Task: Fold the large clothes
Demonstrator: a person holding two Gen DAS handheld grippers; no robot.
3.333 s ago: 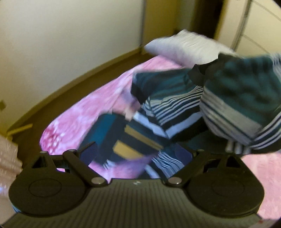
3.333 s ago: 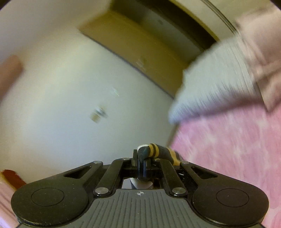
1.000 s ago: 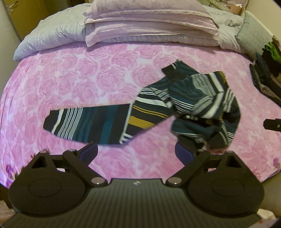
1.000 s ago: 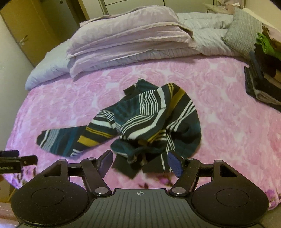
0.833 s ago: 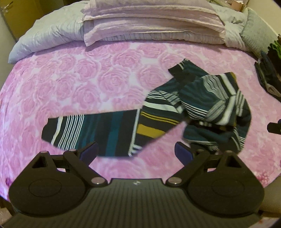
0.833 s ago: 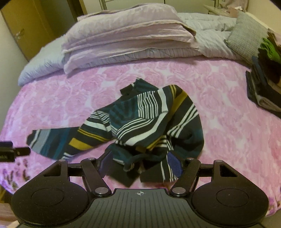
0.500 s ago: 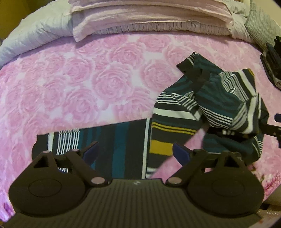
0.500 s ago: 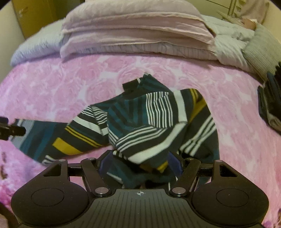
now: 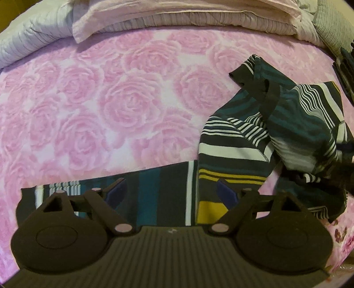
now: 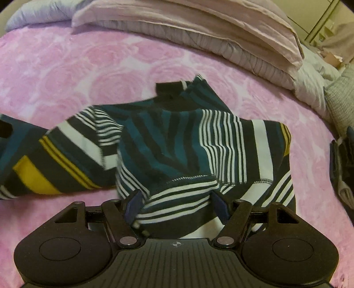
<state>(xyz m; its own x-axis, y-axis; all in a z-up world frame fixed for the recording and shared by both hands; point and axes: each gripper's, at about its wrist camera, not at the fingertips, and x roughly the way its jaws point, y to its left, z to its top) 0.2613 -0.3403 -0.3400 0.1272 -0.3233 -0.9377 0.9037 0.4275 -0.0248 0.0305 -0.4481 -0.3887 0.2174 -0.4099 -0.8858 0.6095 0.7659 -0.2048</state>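
Observation:
A striped teal, black, white and yellow sweater (image 9: 294,124) lies crumpled on the pink rose bedspread (image 9: 124,104). One sleeve (image 9: 154,195) stretches flat to the left. My left gripper (image 9: 170,190) hovers open right over that sleeve, a finger at each side of its width. In the right wrist view the bunched body of the sweater (image 10: 177,144) fills the middle. My right gripper (image 10: 176,202) is open, and a striped fold of the sweater bulges between its blue pads (image 10: 132,205). Whether the pads touch the cloth I cannot tell.
Folded lilac and grey quilts and pillows (image 9: 188,13) lie stacked along the bed's far side. A grey knitted cushion (image 10: 340,99) sits at the far right, with a stack of dark folded clothes (image 10: 343,168) on the right edge of the bed.
Both grippers have come down and forward toward the sweater. The left one now sits over the flat sleeve, the right one has a fold of the body between its fingers. Both stay open.

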